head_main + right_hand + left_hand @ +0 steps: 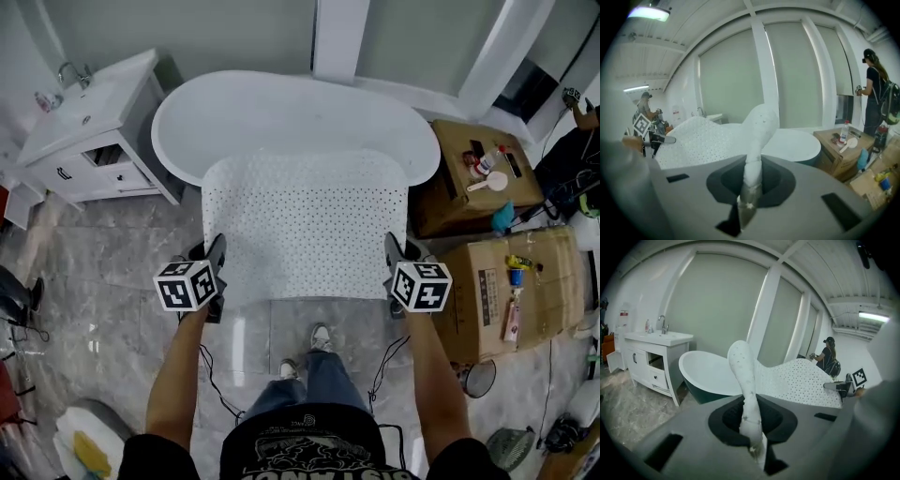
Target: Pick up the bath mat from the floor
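Note:
The white perforated bath mat (305,225) hangs spread out in the air between my two grippers, its far edge reaching over the bathtub's near rim. My left gripper (217,261) is shut on the mat's near left corner, and its own view shows the mat's edge (749,399) pinched upright between the jaws. On the other side my right gripper (394,255) is shut on the near right corner, with the bath mat (754,154) bunched up between its jaws.
A white oval bathtub (234,103) stands straight ahead, a white vanity cabinet (89,131) with a sink at the far left. Cardboard boxes (511,291) with small items fill the right side. My feet (319,339) stand on grey marble floor. A person (876,110) stands at the right.

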`<state>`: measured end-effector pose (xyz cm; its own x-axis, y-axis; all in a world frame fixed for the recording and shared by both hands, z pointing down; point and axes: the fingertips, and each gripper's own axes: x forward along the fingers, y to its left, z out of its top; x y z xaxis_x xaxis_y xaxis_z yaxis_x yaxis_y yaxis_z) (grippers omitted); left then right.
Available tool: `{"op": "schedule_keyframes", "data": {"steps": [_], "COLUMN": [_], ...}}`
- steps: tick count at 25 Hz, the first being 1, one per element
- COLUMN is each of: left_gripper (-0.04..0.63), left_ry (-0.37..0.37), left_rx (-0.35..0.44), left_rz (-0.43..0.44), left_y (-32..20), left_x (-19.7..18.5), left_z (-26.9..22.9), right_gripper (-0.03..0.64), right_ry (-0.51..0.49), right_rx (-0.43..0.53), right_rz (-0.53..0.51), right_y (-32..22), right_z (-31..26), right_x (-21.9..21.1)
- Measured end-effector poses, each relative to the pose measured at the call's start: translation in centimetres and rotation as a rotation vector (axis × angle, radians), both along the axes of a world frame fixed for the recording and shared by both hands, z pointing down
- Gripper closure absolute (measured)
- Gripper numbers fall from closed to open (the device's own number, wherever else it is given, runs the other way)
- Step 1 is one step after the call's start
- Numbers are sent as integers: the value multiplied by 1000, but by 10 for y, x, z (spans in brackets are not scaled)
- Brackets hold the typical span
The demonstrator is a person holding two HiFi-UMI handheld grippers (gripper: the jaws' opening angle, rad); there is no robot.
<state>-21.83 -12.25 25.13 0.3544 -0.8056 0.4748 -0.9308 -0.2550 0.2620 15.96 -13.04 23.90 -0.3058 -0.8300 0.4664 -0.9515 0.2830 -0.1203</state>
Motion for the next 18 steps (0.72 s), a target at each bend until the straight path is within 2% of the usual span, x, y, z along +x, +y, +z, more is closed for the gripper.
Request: {"op": "schedule_keyframes", "data": {"steps": [7,13,18], "left_gripper": [563,563,563], "left_ry": [-21,-75,-82], "left_rx": [105,176,237], "left_rz": [-19,-10,-19], "left_y": [34,52,58], "left_x": [-1,-7,-12], "left_z": [-62,-101,-127], "right_gripper": [588,588,588], "right_ry": [35,11,1], "right_rx": [119,179,206], "right_rz": [18,39,57], "right_y": [24,52,69], "right_z": [-71,-106,-125], "right_x": [-5,-15,-12]}}
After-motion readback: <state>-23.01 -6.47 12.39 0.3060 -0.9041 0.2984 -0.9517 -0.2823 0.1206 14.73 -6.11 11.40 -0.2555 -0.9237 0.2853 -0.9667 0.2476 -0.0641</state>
